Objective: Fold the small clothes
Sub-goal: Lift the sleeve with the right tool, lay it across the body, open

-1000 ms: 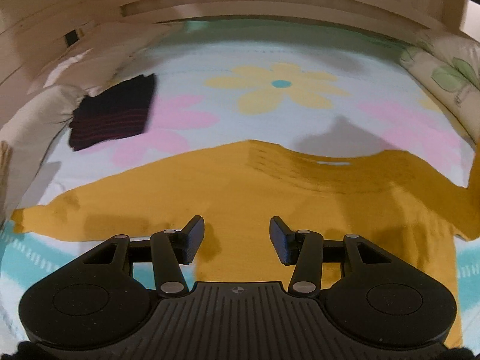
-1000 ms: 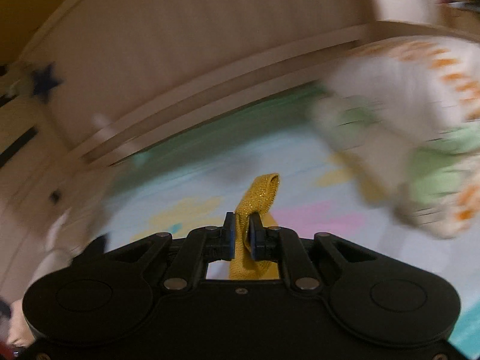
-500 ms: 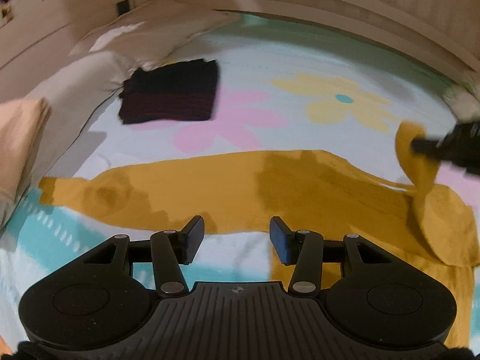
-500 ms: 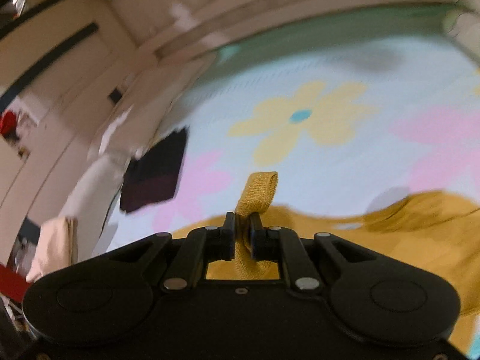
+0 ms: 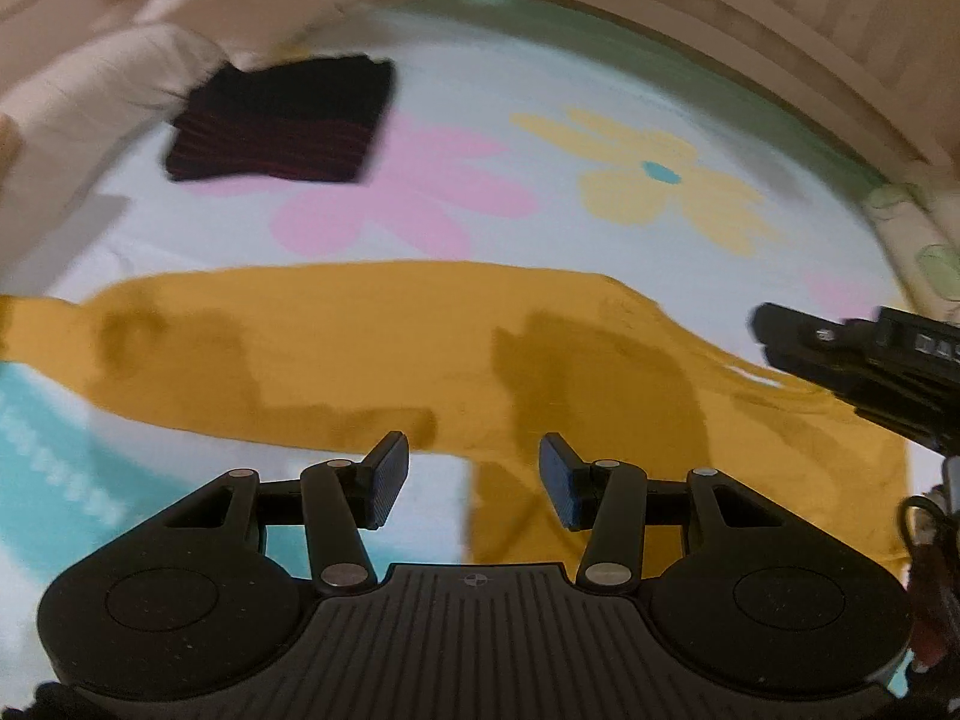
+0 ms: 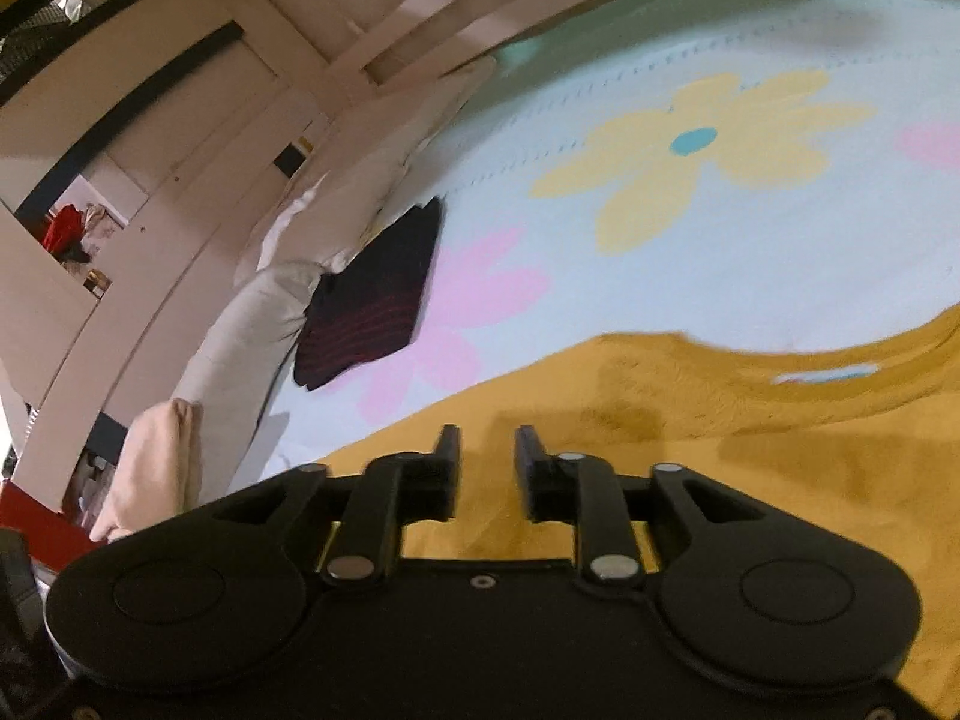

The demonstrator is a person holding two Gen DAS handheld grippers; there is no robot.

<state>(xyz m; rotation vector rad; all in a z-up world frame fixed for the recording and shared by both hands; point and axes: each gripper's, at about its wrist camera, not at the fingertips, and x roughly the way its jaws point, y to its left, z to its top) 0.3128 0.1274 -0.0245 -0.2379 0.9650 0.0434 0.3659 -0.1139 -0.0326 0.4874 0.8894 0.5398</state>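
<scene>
One mustard shirt [image 5: 372,354], one folded dark garment [image 5: 282,120], two hand-held grippers — left [image 5: 474,480] and right [image 6: 487,474] — both spread, empty.

one mustard shirt [image 5: 360,354], one dark folded garment [image 5: 282,120], perhaps two pillows [image 6: 240,348]

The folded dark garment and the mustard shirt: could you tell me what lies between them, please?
Only bare floral bedsheet, with a pink flower print, separates the dark garment from the mustard shirt, in both wrist views.

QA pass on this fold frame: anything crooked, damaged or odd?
Nothing damaged. The yellow shirt lies mid-fold and uneven: one sleeve stretched out flat, the other side doubled over the body. The dark striped garment sits folded by the pillow. Both the left tool and the right tool are open.
</scene>
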